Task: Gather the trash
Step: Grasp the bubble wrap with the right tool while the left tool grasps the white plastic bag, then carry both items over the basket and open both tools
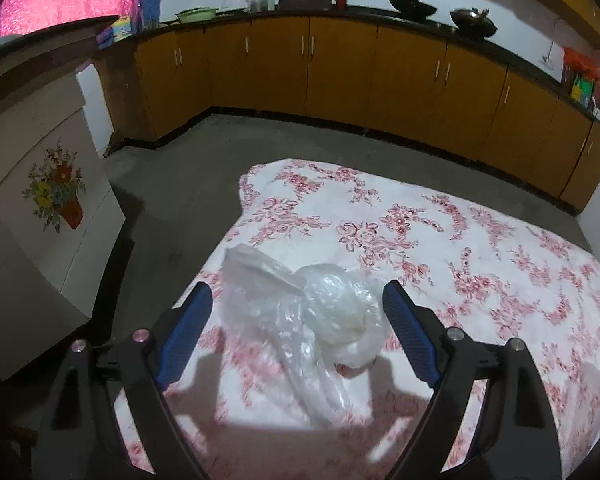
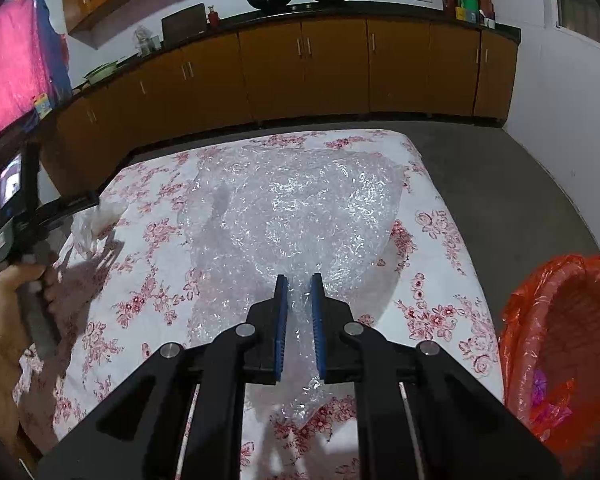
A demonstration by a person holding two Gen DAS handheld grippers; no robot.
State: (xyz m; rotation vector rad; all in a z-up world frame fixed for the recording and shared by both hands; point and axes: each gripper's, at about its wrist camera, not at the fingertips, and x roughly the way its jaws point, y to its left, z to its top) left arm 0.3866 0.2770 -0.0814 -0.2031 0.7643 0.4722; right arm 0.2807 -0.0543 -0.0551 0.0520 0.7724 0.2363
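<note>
A crumpled clear plastic bag [image 1: 316, 312] lies on the floral tablecloth [image 1: 440, 240]. My left gripper [image 1: 298, 296] is open with its blue pads on either side of the bag, not touching it. In the right wrist view the same bag [image 2: 96, 220] lies at the table's left edge beside the left gripper. A large sheet of bubble wrap [image 2: 292, 208] spreads over the middle of the table. My right gripper [image 2: 299, 284] is shut on the near end of the bubble wrap.
A bin lined with an orange bag [image 2: 560, 344] stands on the floor right of the table. Yellow cabinets [image 1: 340, 64] with a dark counter run along the far wall. A white cabinet with a flower print [image 1: 48, 208] stands at the left.
</note>
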